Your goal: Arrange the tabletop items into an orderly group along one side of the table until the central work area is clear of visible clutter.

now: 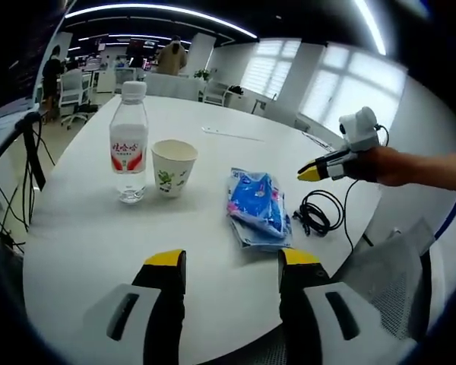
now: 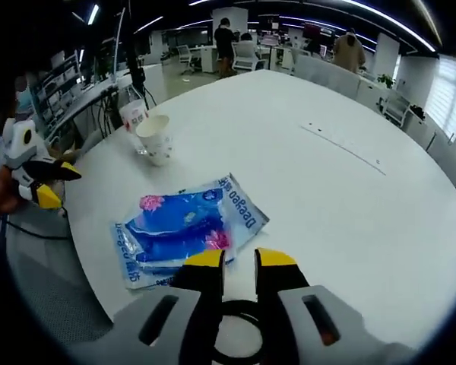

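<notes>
Black cable (image 2: 235, 334) lies between right gripper (image 2: 239, 260) jaws, before blue packet (image 2: 186, 228).

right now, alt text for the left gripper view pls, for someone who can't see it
A white round table holds a water bottle, a paper cup, a blue tissue pack and a coiled black cable. The left gripper rises from the bottom, jaws open and empty. The right gripper reaches in from the right above the cable, held by a hand.
</notes>
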A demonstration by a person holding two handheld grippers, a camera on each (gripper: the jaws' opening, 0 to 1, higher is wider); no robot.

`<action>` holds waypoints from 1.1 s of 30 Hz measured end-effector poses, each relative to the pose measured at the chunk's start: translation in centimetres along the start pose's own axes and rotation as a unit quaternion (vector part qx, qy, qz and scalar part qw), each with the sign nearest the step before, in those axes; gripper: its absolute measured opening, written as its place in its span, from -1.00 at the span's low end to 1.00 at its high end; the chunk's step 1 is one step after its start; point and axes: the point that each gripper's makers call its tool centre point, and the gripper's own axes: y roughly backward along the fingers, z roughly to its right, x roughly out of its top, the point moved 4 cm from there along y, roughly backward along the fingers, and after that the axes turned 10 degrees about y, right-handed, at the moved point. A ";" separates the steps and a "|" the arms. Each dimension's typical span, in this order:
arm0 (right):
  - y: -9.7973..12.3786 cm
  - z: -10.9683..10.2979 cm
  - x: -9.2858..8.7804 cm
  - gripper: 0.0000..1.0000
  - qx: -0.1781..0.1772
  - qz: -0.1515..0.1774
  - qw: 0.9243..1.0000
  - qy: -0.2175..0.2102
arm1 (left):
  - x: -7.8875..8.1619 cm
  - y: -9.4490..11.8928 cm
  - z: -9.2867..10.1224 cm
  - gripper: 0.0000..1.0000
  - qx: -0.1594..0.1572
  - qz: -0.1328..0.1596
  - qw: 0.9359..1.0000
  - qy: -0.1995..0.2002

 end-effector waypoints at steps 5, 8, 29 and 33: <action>-1.3 -0.4 0.5 -0.75 0.017 -0.008 1.000 0.006 | 0.0 0.0 0.0 -0.04 -0.001 0.001 1.000 0.001; -2.1 -0.4 0.6 -0.75 0.024 -0.014 1.000 0.011 | 0.0 0.0 0.0 -0.04 -0.002 0.001 1.000 0.001; -5.1 -0.9 0.1 -1.00 0.060 -0.025 0.998 -0.010 | -0.1 -0.1 -0.3 -0.04 -0.001 -0.005 1.000 0.002; -4.8 -0.7 -0.3 -1.00 0.061 -0.022 0.998 -0.017 | -0.2 -0.2 -0.3 -0.04 -0.001 -0.007 1.000 0.001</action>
